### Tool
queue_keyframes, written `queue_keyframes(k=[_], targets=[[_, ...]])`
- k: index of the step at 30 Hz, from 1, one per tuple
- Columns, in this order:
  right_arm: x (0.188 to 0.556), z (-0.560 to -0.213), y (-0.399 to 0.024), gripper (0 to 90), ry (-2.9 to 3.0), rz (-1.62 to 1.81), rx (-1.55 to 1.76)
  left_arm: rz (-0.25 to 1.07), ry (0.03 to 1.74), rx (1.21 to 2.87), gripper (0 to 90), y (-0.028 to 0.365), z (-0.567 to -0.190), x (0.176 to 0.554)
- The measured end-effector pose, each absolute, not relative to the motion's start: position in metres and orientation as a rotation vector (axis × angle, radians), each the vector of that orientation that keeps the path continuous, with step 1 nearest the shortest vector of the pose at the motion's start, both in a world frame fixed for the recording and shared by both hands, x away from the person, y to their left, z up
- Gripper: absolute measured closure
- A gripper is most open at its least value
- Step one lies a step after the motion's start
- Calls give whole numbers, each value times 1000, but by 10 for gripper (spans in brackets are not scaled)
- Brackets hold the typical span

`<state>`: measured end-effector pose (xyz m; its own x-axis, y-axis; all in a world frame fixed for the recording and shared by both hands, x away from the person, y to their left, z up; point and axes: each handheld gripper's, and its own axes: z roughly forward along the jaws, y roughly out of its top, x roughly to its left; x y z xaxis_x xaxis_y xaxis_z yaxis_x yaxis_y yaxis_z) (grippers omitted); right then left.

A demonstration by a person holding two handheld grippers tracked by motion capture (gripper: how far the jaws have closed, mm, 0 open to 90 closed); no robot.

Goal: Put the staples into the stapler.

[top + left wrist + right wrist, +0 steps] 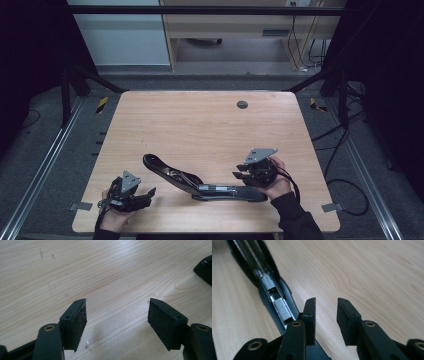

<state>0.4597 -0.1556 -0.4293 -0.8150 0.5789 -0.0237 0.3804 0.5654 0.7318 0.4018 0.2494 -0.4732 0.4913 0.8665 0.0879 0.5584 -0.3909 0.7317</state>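
A black stapler (220, 190) lies swung wide open on the wooden table (200, 125): its base is flat near the front edge and its top arm rises toward the left. The metal staple channel (283, 308) faces up. My right gripper (239, 173) hovers just above the base's right end, pointing left. Its jaws (325, 310) stand open with only bare wood between them, and the stapler (272, 290) lies beside the left jaw. My left gripper (148, 196) rests at the front left corner, open over empty table (117, 311). One black corner of the stapler (205, 268) shows at that view's right edge.
A small dark round grommet (242, 104) sits in the tabletop near the far edge. Metal rails (45, 160) and cables (345, 185) run along the floor on both sides, and a wooden cabinet (225, 25) stands beyond the table.
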Motion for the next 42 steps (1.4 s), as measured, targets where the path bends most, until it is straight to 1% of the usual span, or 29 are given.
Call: queue_keyframes(k=[2,5,13,15,19,20,33,42], targets=[[456,-428,-161,684,2498,1124,818,618,1163,2091,304,249,-472,401],[451,-430,-167,630,2464,1133,856,619,1159,2085,300,249,-472,400],[444,-433,-182,583,2386,1129,964,619,1149,2047,295,249,-466,397],[444,-436,-187,556,2361,1118,995,620,1140,2039,292,249,-465,396],[442,-441,-197,541,2318,1106,1076,608,1131,1997,288,250,-462,394],[441,-443,-201,523,2298,1095,1086,605,1124,1990,285,250,-461,393],[421,-461,-232,515,2222,1067,1222,607,1081,1905,265,252,-450,386],[413,-466,-238,517,2186,1070,1246,597,1045,1868,245,250,-441,381]])
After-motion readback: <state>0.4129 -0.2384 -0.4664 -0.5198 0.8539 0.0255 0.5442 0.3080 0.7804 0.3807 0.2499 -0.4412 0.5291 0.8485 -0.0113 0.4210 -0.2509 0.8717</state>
